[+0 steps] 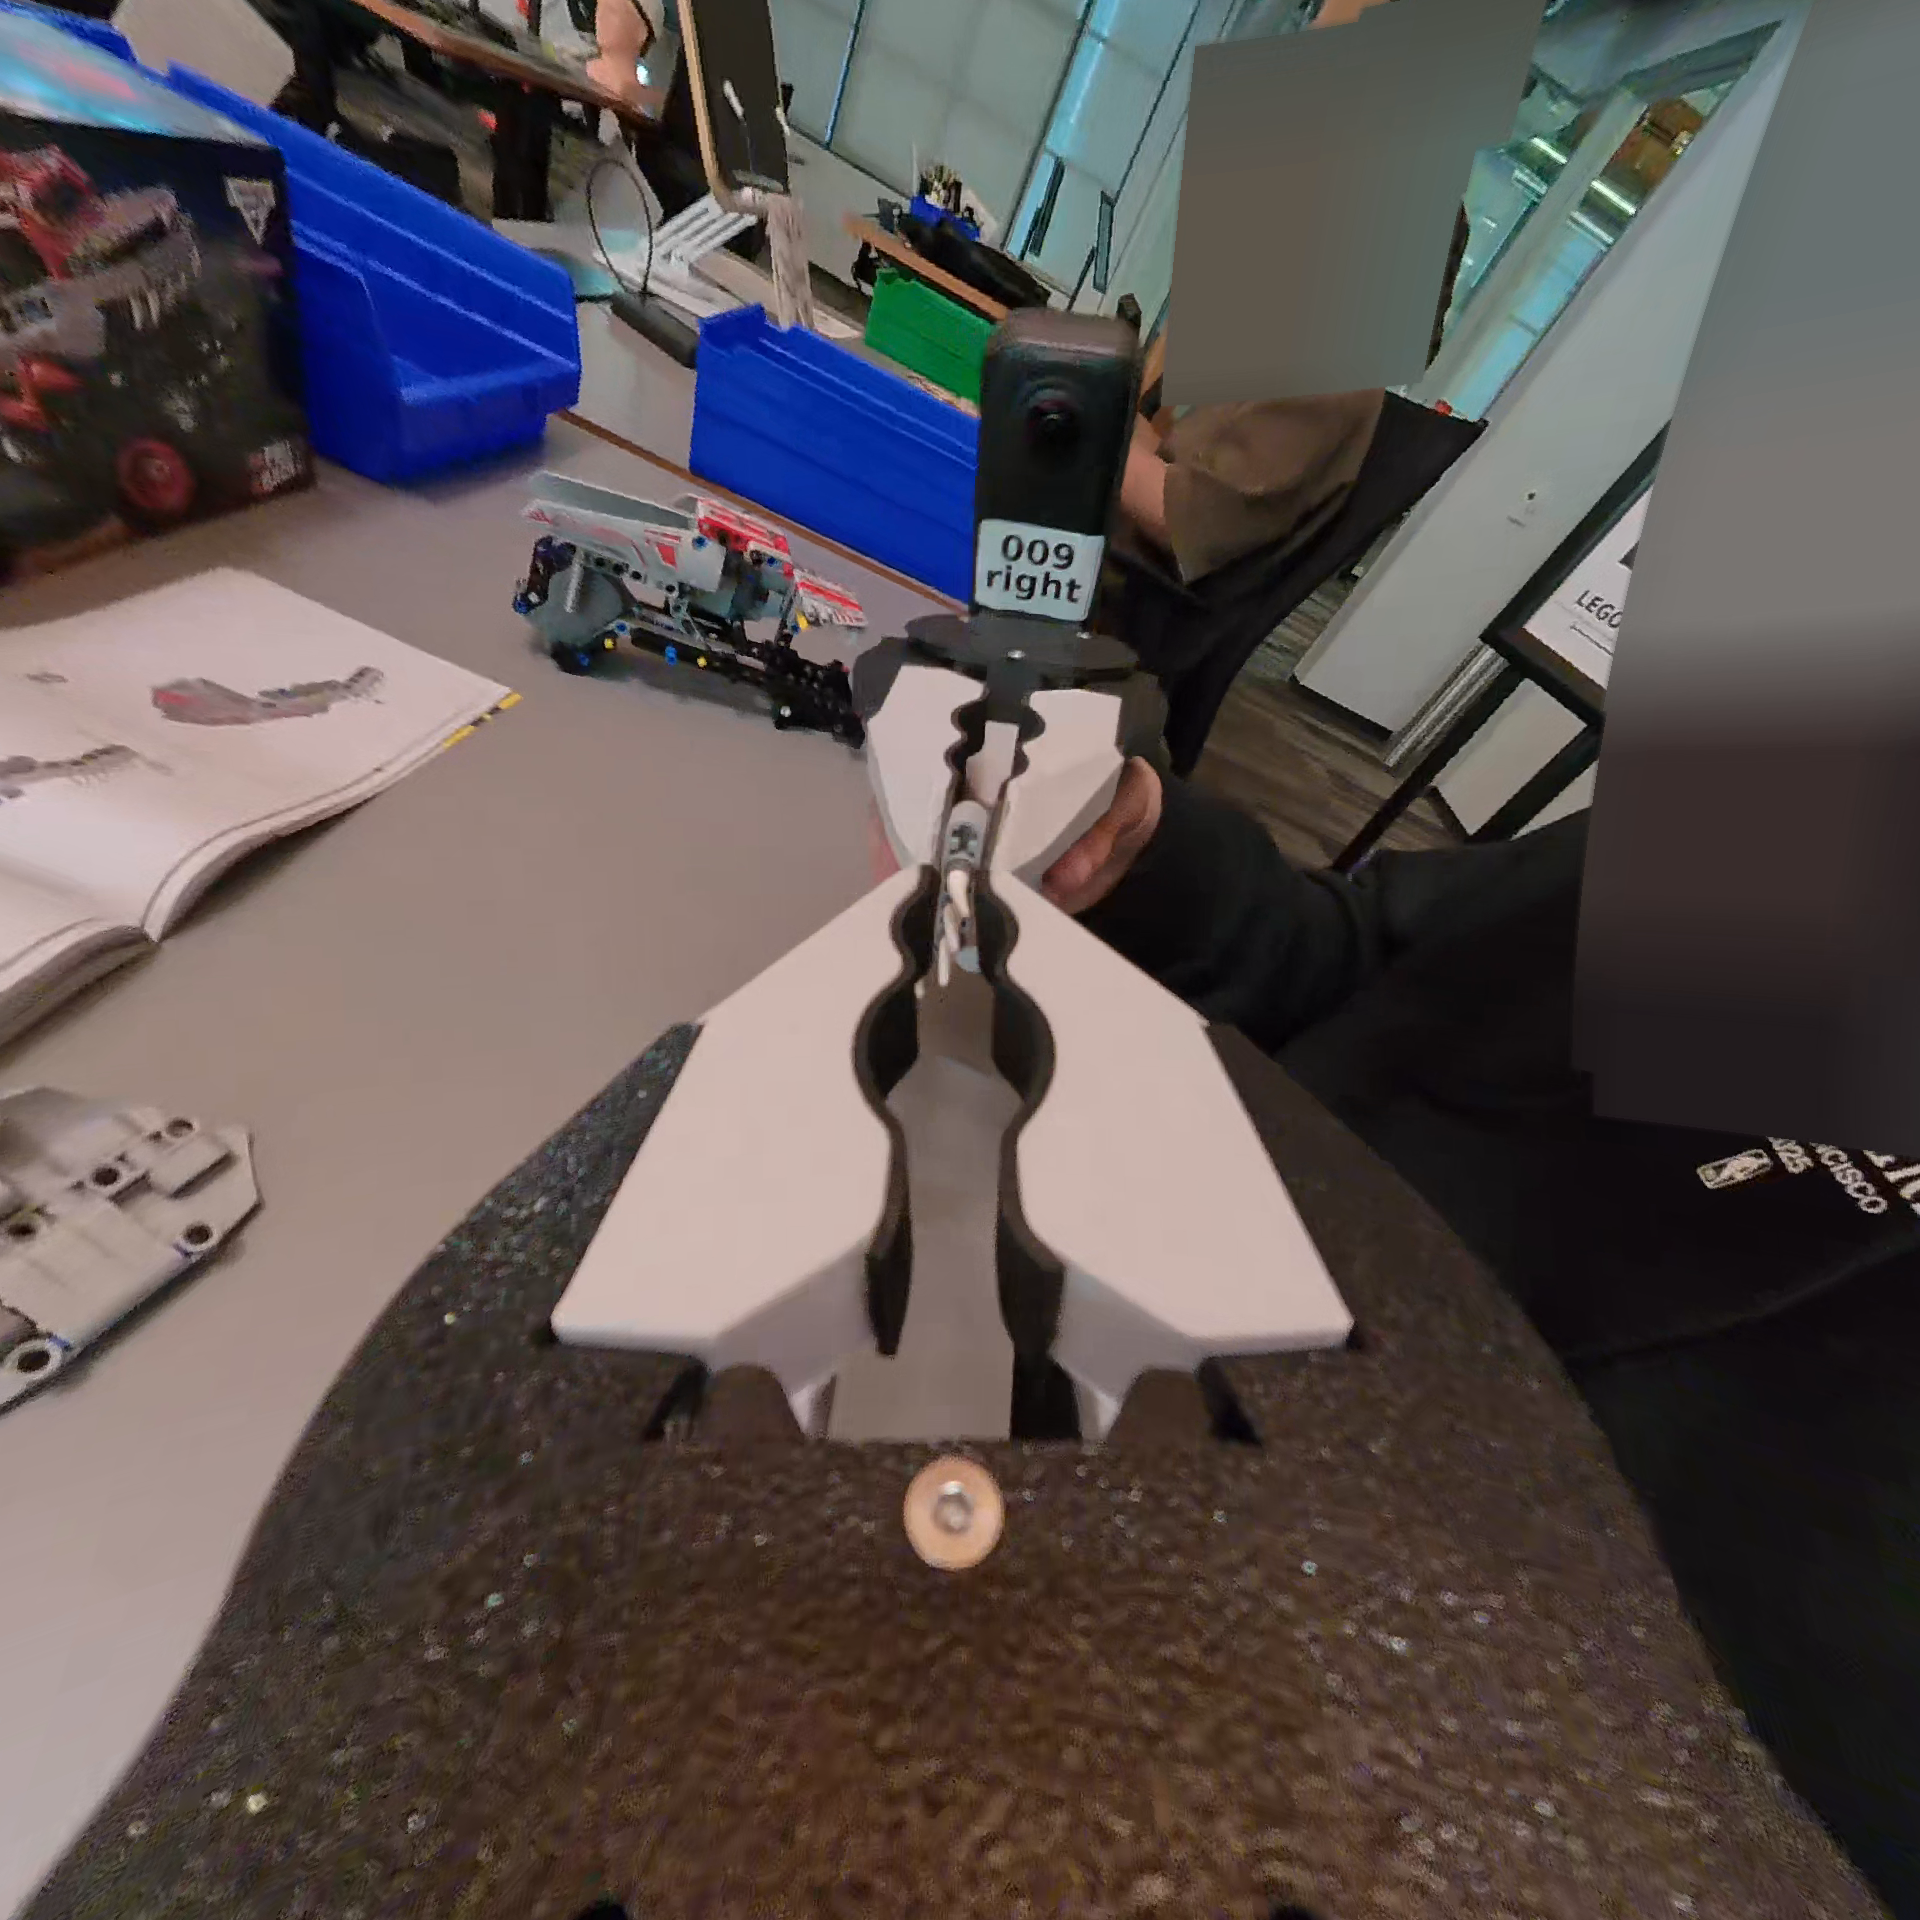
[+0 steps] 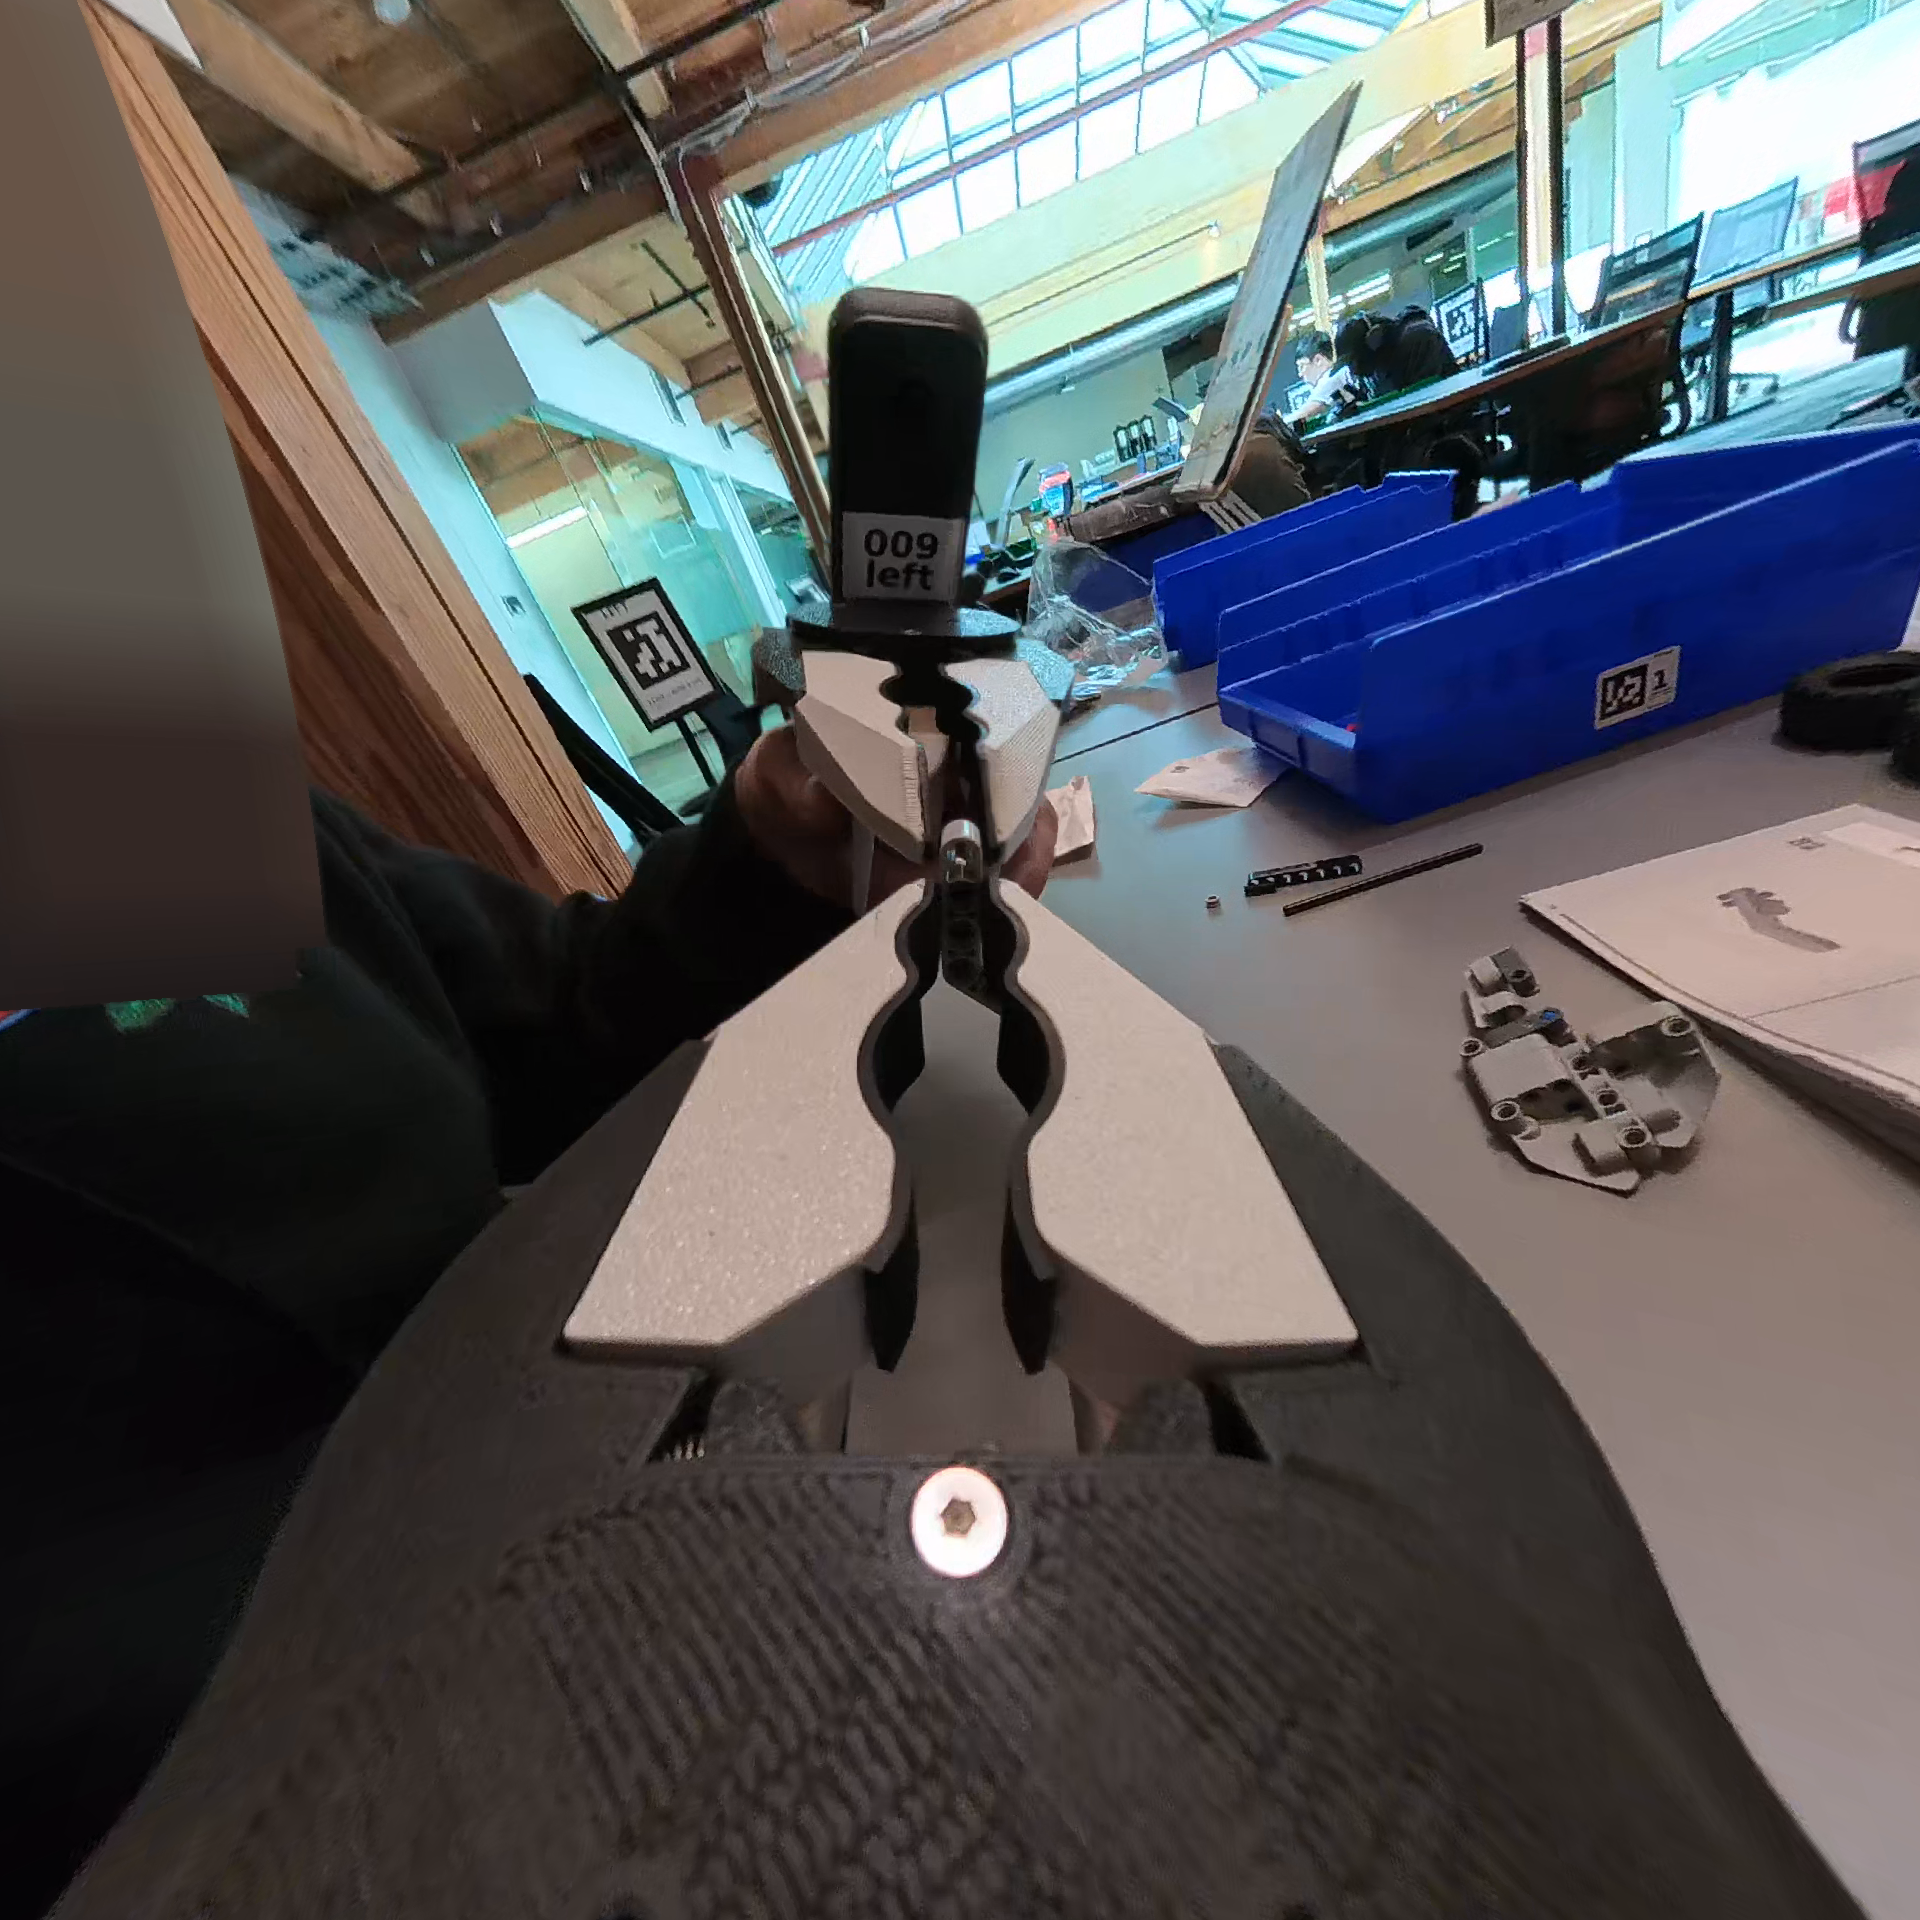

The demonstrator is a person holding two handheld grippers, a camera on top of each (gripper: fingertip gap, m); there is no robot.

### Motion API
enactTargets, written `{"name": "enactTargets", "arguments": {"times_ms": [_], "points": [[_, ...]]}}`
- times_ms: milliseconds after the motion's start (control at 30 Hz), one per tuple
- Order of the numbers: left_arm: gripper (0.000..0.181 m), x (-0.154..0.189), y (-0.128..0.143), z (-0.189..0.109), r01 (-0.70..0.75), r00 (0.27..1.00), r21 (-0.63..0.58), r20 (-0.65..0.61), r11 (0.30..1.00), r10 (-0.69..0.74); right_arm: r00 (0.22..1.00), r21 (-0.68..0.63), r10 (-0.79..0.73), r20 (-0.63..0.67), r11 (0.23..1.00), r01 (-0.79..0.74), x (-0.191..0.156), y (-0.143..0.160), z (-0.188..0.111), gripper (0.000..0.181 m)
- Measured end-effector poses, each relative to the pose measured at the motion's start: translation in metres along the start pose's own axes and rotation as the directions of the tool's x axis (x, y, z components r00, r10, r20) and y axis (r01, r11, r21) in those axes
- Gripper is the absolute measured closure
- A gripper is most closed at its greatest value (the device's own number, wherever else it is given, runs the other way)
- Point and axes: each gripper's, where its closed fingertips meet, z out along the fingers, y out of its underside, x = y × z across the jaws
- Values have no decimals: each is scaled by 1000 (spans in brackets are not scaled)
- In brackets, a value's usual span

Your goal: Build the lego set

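Lego pieces, two of them, meet in mid-air between my grippers above the near edge of the grey table (image 2: 1351,1039). My left gripper (image 1: 951,940) has its fingers clamped on a small pale grey piece (image 1: 954,914). My right gripper (image 2: 961,940), facing it tip to tip, has its fingers pressed together on a short black beam (image 2: 961,935); the two parts touch end to end.

On the table I count one half-built truck frame (image 1: 686,592) in grey, red and black, well beyond the grippers, and one flat grey panel assembly (image 2: 1590,1081) lying beside one open instruction booklet (image 1: 208,748). Three blue bins (image 1: 831,426) stand along the far side, with the dark set box (image 1: 135,343) upright next to them. One loose black beam (image 2: 1304,875) and one thin black rod (image 2: 1382,878) lie near each other, and black tyres (image 2: 1849,712) sit at the right edge.

Each gripper's body blocks my view of the table directly beneath the joined parts.
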Motion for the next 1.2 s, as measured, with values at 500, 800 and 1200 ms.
{"name": "enactTargets", "arguments": {"times_ms": [500, 800, 1200], "points": [[181, -1, 13, 1, -666, 699, -284, 86, 690, 710, 985, -51, 165, 48, 985, -162, -5, 8, 3, 175], [181, -7, 6, 9, -825, 396, -403, 89, 396, 914, 880, -1, 452, 146, 890, -456, 4, 8, -6, 175], [176, 8, -9, -5, -330, 942, -65, 40, 942, 333, 991, 58, 110, 76, 992, -114, -5, -12, -10, 175]]}}
